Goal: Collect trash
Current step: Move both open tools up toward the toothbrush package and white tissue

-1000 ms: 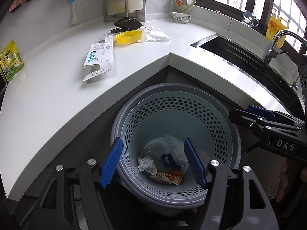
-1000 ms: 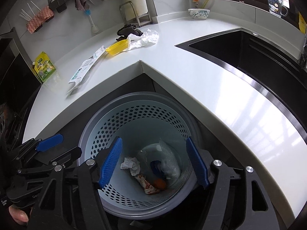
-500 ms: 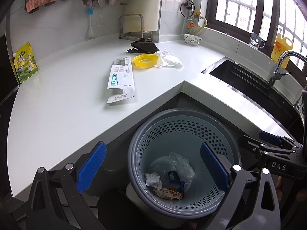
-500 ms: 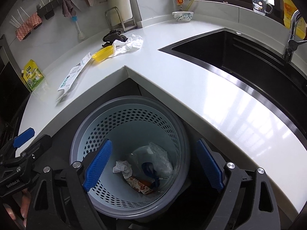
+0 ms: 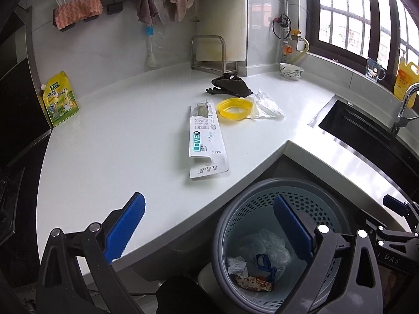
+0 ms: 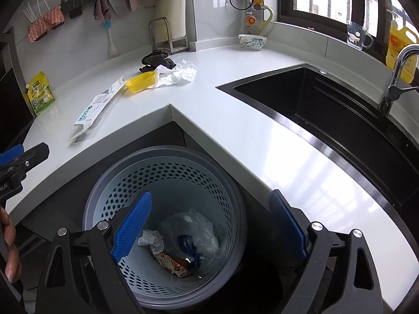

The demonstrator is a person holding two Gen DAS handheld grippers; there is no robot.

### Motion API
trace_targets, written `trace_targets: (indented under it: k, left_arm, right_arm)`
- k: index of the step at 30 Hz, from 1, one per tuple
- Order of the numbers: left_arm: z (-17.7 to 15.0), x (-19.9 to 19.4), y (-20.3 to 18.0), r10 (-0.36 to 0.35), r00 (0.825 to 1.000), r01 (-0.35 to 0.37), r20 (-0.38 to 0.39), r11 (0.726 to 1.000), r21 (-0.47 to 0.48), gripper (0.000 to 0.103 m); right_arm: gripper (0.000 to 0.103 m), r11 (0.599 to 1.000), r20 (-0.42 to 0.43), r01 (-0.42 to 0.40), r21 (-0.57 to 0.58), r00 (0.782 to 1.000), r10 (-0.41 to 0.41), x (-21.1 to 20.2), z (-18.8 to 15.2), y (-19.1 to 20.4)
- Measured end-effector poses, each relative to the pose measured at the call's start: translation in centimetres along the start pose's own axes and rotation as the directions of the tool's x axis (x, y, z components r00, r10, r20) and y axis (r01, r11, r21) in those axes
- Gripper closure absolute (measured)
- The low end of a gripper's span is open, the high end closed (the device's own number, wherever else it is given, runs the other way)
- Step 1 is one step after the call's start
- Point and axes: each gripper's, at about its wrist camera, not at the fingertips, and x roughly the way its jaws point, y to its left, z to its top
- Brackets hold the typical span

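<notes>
Both grippers empty over the bin

At the bottom of the frame the left hand-held gripper is standing wide with nothing between its blue pads, and the right hand-held gripper is gaping empty too. Below them the perforated trash basket is holding a crumpled paper, a snack wrapper and a clear plastic bag. Farther up, on the white surface, a long white package is lying flat just beside a yellow lid, which is touching a crumpled plastic sheet in the upper middle
</notes>
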Motion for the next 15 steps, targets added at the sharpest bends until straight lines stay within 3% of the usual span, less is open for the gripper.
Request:
trace_targets:
  k: [5,7,11,15]
  left_arm:
    - [1.7,0.6,1.2,-0.018,0.999,0.019,0.029,0.998,-0.063,0.006]
    - [2.5,1.0,1.3,0.011,0.999,-0.009,0.039,0.998,-0.059,0.006]
    - [4.2,2.2,0.9,0.086,0.995,-0.085,0.059,0.996,-0.020,0.006]
    - [5.8,4.8,1.6,0.035,0.999,-0.033,0.017,0.996,-0.082,0.006]
  right_arm:
    - [0.016,0.994,0.004,-0.107,-0.005,0.994,0.107,-0.2,1.1,-0.3]
    - [0.016,0.988,0.038,-0.151,0.017,0.988,0.150,-0.4,1.6,-0.5]
    - [0.016,0.989,0.093,-0.148,0.017,0.985,0.146,-0.4,3.2,-0.3]
    - [0.016,0.986,0.088,-0.164,0.010,0.983,0.162,0.9,4.4,0.0]
